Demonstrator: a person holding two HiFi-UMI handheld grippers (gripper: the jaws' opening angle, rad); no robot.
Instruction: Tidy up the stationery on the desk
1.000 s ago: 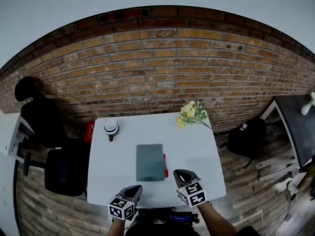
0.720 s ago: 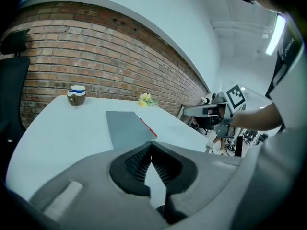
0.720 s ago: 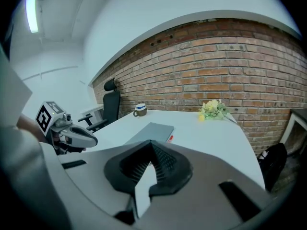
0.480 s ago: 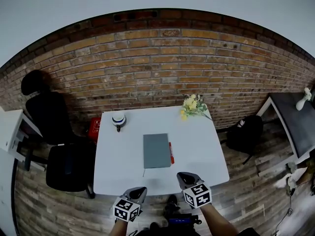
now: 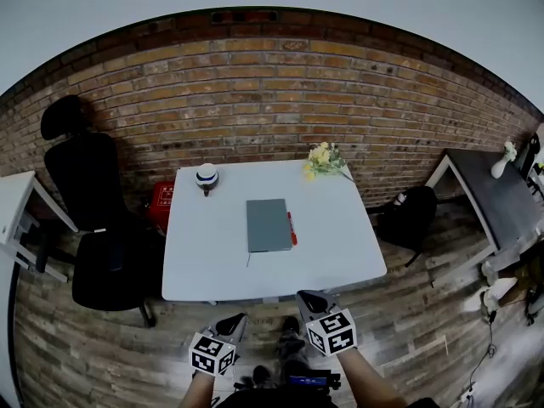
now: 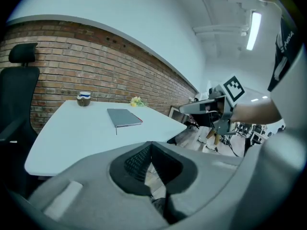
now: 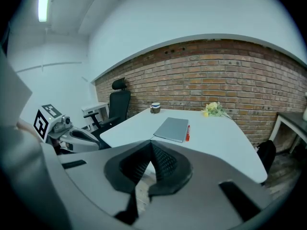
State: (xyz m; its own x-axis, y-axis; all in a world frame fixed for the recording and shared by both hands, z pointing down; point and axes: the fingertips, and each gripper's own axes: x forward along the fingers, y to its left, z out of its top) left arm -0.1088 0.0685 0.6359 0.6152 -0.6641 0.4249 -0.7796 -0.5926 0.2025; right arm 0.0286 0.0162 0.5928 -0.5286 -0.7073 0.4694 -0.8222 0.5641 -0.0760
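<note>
At far left, by the brick wall, a black office chair is standing just beside the white worktop, w/ a red object sitting on the floor btwn chair & worktop; can't tell what it is.

On the worktop's back-left corner a small cup is sitting. Approx. mid-worktop a grey notebook is lying flat & closed, and a red pen is lying along its right edge, touching or nearly so. Yellow flowers are lying at the back-right corner, near the wall.

Below the worktop's near edge, well apart from the stationery, both tools are hovering over the wood floor. Left hand-held gripper is pointing toward the worktop; in the left gripper view its jaws are closing tip to tip w/ nothing btwn them. Right hand-held gripper is hovering a bit nearer the worktop edge; in the right gripper view its jaws are likewise meeting at the tips, gripping nothing. Notebook & pen are showing ahead of it, well beyond the jaws.

Right of the worktop a black backpack is sitting on the floor against the wall. At far right a dark side table is carrying a white vase.
</note>
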